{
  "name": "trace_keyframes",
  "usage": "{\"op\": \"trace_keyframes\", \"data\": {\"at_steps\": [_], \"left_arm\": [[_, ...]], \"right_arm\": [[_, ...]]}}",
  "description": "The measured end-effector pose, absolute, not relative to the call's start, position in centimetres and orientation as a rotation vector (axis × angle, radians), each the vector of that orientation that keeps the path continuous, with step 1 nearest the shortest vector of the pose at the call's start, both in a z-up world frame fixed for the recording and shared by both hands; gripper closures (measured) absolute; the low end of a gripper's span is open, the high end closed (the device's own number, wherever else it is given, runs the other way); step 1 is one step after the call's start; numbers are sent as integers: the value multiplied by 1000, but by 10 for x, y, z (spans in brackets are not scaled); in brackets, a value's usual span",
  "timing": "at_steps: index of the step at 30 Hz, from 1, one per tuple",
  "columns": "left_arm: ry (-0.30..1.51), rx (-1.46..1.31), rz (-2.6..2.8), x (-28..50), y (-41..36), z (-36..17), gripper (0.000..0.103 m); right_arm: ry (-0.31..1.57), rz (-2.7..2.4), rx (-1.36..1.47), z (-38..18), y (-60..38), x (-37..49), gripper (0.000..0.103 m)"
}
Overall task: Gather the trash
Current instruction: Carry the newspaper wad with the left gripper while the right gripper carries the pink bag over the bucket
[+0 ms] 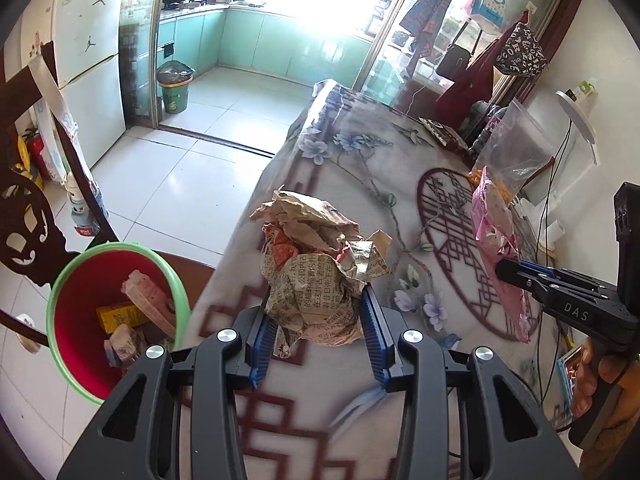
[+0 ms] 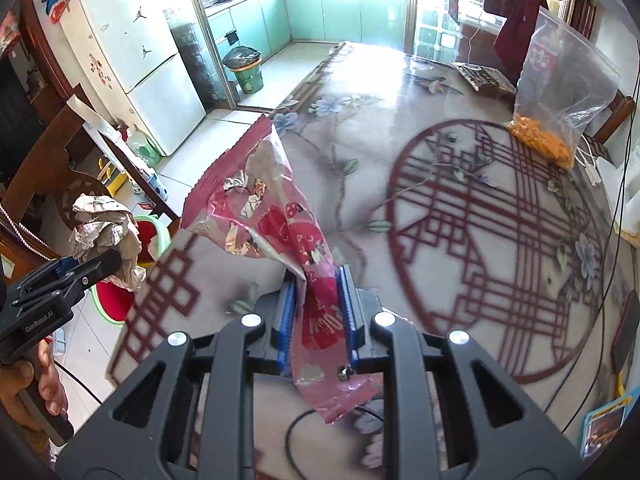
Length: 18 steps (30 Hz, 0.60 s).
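Note:
My left gripper is shut on a crumpled ball of newspaper and brown paper, held above the table's left edge. The same paper ball and left gripper show at the left of the right wrist view. My right gripper is shut on a pink foil snack wrapper that sticks up and hangs below the pads. That wrapper and right gripper appear at the right of the left wrist view. A red bin with a green rim stands on the floor left of the table, holding several scraps.
The table carries a floral cloth with a dark red lattice pattern. A clear bag with orange snacks stands at its far right, near cables. A dark wooden chair is beside the red bin. A green bin sits in the kitchen doorway.

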<state>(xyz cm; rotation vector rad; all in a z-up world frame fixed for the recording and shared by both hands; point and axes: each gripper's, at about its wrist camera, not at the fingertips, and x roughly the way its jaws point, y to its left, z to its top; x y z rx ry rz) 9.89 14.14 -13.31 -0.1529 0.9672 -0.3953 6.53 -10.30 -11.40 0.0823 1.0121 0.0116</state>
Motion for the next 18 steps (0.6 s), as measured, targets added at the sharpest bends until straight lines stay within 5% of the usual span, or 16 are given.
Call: {"op": "trace_keyframes", "data": {"at_steps": [18], "left_arm": [[954, -193, -353, 110, 211, -137, 66]], "right_arm": [[1013, 63, 33, -110, -24, 69, 82]]}}
